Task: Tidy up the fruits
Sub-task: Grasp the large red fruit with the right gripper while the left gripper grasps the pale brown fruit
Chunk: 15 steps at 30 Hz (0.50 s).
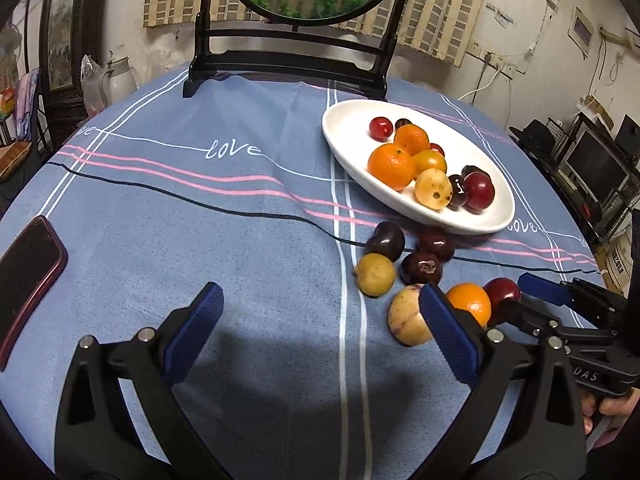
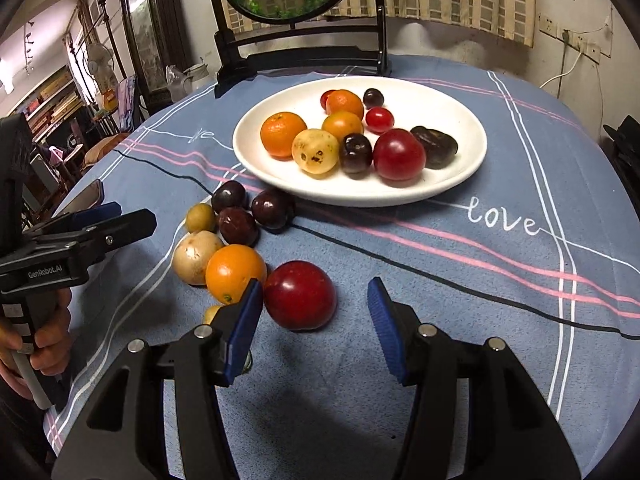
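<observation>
A white plate (image 2: 452,188) (image 1: 344,120) holds several fruits: oranges, yellow fruits, red and dark plums. Loose fruits lie on the cloth in front of it: a red plum (image 2: 300,295) (image 1: 502,290), an orange (image 2: 235,272) (image 1: 470,302), a pale yellow fruit (image 2: 194,256) (image 1: 408,316), a small yellow-green fruit (image 2: 201,218) (image 1: 375,274) and three dark plums (image 2: 238,224) (image 1: 420,266). My right gripper (image 2: 316,298) (image 1: 520,288) is open, its tips on either side of the red plum. My left gripper (image 1: 320,300) (image 2: 100,216) is open and empty, left of the loose fruits.
A round table wears a blue cloth (image 1: 200,208) with pink and white stripes. A phone (image 1: 24,276) lies at the left edge. A black wooden stand (image 1: 288,60) with a round painted screen stands behind the plate. A white jug (image 1: 118,76) stands beyond the table's far left.
</observation>
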Available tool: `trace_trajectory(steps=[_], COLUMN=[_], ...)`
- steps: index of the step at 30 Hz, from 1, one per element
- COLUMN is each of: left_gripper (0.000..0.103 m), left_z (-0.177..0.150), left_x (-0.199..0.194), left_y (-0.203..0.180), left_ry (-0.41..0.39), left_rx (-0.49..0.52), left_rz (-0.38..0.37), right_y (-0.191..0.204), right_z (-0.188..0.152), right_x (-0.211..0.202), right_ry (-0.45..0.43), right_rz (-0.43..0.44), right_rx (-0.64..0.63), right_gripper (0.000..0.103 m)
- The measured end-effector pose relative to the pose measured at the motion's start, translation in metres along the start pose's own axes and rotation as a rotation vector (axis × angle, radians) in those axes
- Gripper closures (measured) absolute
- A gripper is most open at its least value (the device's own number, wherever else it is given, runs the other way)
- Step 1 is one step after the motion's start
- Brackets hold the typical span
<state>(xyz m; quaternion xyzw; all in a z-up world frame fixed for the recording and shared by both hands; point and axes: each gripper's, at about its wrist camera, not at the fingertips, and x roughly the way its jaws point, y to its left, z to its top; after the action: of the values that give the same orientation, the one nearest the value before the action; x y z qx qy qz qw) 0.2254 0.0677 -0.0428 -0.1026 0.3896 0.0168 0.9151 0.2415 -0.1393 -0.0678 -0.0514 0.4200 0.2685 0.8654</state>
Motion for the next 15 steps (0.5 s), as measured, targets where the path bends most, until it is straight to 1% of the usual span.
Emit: trace_trajectory(steps=[11, 13, 14, 15], left_gripper=[0.003, 0.003, 0.003, 0.003], left_z=[0.0004, 0.0007, 0.0008, 0.0007], left_x=[0.0002, -0.0006, -0.0012, -0.0018], left_y=[-0.0024, -0.0025, -0.0024, -0.0022], left_ry=[-0.007, -0.01, -0.012, -0.016], left_rx=[0.011, 0.014, 0.014, 0.013], left_rz=[0.008, 0.008, 0.008, 0.006], right_y=[0.004, 0.0046, 0.0048, 0.0049], right_z=[-0.0023, -0.0033, -0.0034, -0.0035], right_x=[0.0065, 0.0083, 0.0092, 0.0094], right_ry=[0.014, 0.016, 0.018, 0.019], right_rz=[-0.005, -0.009, -0.006, 0.002], right_rx=[-0.02, -0.025, -0.025, -0.025], right_gripper=[0.049, 0.051, 0.054, 0.06])
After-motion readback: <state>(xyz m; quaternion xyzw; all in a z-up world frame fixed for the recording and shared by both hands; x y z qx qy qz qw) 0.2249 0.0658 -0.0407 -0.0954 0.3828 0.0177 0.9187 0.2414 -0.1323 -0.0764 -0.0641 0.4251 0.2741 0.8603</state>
